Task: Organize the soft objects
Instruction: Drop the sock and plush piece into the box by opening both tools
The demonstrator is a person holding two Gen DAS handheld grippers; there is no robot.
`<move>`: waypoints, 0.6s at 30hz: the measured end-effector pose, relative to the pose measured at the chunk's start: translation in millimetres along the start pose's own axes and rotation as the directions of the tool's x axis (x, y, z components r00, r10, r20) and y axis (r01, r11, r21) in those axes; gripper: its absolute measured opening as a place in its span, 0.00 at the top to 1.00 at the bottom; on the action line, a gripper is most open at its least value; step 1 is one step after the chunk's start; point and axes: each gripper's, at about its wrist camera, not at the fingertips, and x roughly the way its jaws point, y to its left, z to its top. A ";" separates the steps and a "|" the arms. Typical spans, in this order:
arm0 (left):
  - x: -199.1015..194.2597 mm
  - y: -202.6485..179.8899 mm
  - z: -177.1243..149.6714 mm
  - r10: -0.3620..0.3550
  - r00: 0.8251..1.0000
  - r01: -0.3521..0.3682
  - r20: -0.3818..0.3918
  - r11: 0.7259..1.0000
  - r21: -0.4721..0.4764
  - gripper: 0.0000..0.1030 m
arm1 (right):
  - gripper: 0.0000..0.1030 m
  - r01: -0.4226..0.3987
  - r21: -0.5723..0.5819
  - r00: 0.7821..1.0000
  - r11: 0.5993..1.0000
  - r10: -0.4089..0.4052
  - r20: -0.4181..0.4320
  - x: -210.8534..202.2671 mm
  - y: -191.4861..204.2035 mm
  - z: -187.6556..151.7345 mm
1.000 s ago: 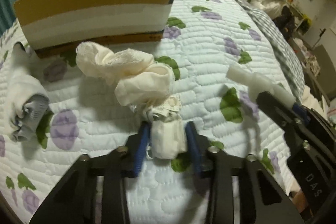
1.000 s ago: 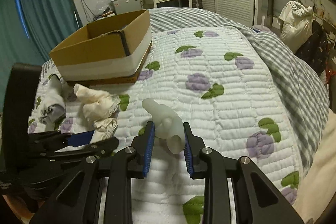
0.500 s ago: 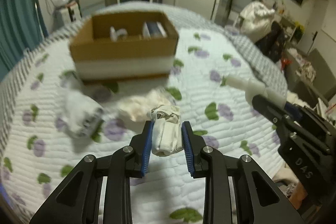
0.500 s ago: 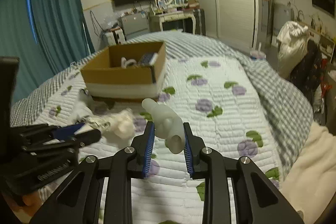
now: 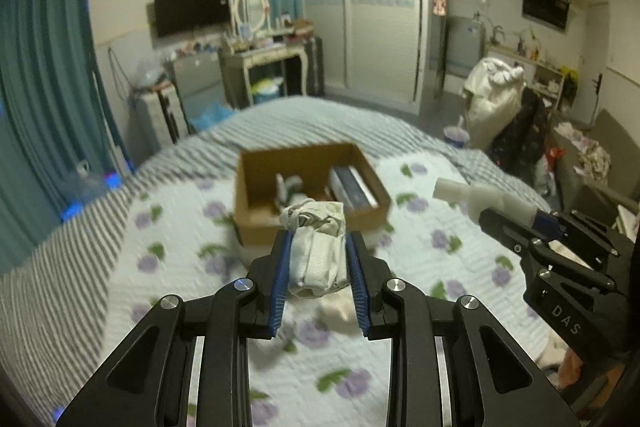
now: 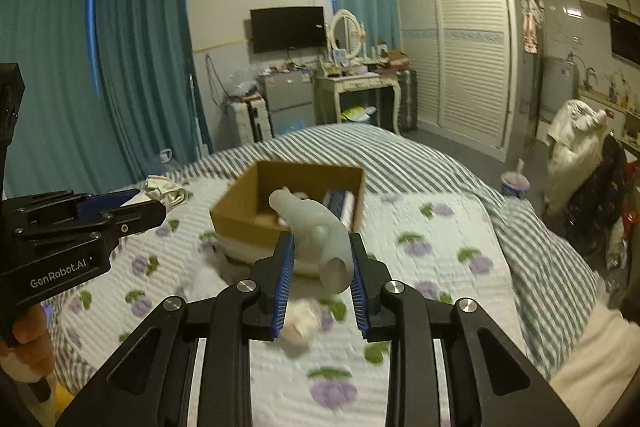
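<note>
While raised above quilt [image 5: 168,267], left gripper [image 5: 319,273] clamping white cloth bundle [image 5: 318,251], right gripper [image 6: 322,269] gripping pale tube-shaped piece [image 6: 316,231], cardboard box [image 6: 240,207] beyond.

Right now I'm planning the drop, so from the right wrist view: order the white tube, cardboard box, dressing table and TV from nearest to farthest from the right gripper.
1. White tube, clamped in the right gripper.
2. Cardboard box, just ahead on the bed.
3. Dressing table, beyond the bed's far end.
4. TV, on the back wall, left of the mirror.
</note>
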 end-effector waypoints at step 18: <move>161.7 53.2 54.6 0.037 0.999 -0.036 -0.001 0.997 0.068 0.74 | 0.74 -0.077 0.025 0.994 0.997 0.079 -0.082 205.4 7.8 80.8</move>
